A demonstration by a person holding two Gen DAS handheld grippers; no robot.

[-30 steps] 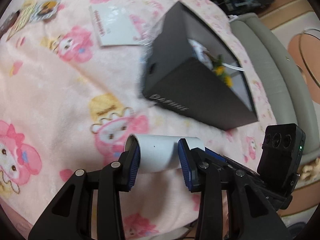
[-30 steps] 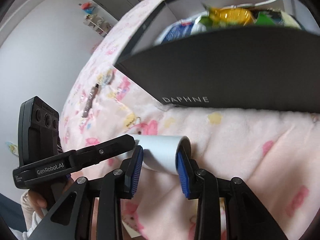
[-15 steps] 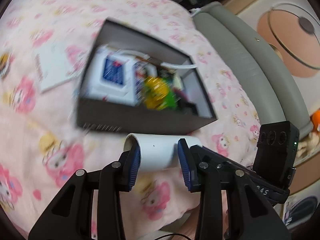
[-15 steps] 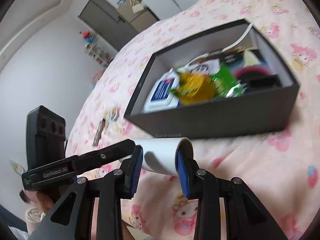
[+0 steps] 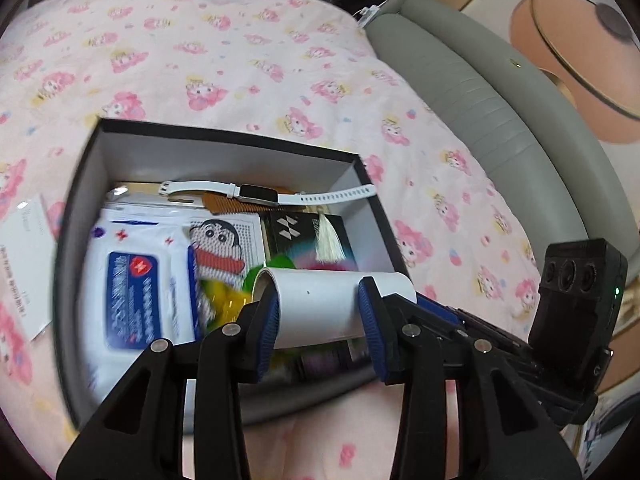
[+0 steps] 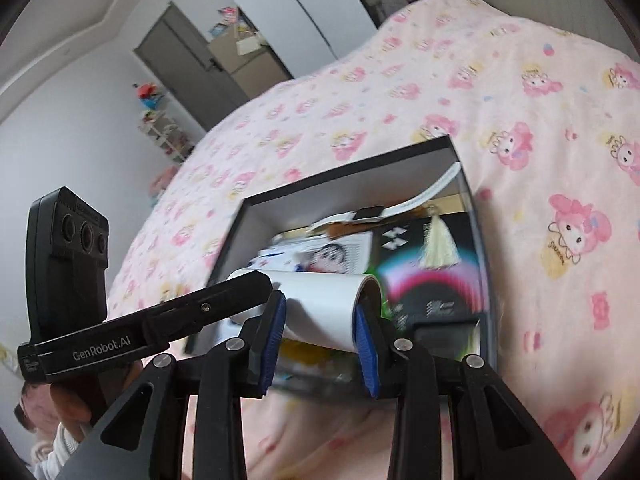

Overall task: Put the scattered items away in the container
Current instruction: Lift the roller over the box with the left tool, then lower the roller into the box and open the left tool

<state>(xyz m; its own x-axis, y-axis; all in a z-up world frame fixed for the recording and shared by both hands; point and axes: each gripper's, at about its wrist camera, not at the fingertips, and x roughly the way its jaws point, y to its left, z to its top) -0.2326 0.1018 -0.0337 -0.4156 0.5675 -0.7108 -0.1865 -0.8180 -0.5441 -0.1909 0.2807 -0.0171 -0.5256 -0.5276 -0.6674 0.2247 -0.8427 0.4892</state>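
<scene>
Both grippers are shut on one white roll (image 5: 320,308), held level in the air over the near side of the open black box (image 5: 224,156). My left gripper (image 5: 318,320) clamps one end. My right gripper (image 6: 320,320) clamps the other end of the roll (image 6: 320,306). The box (image 6: 348,184) holds a white wet-wipe pack (image 5: 136,280), a cartoon card (image 5: 224,240), a white smartwatch (image 5: 260,192), a brown comb, a black packet with a cream tassel (image 5: 328,240) and yellow-green wrappers.
The box sits on a pink cartoon-print blanket (image 5: 240,60). A white card (image 5: 24,264) lies on the blanket left of the box. A grey padded bed edge (image 5: 500,120) runs along the right. The other gripper's camera block (image 6: 66,252) is close at the left.
Both grippers have lifted the roll from the blanket in front of the box and carried it up and forward over the box's open top; the views now look down into the box.
</scene>
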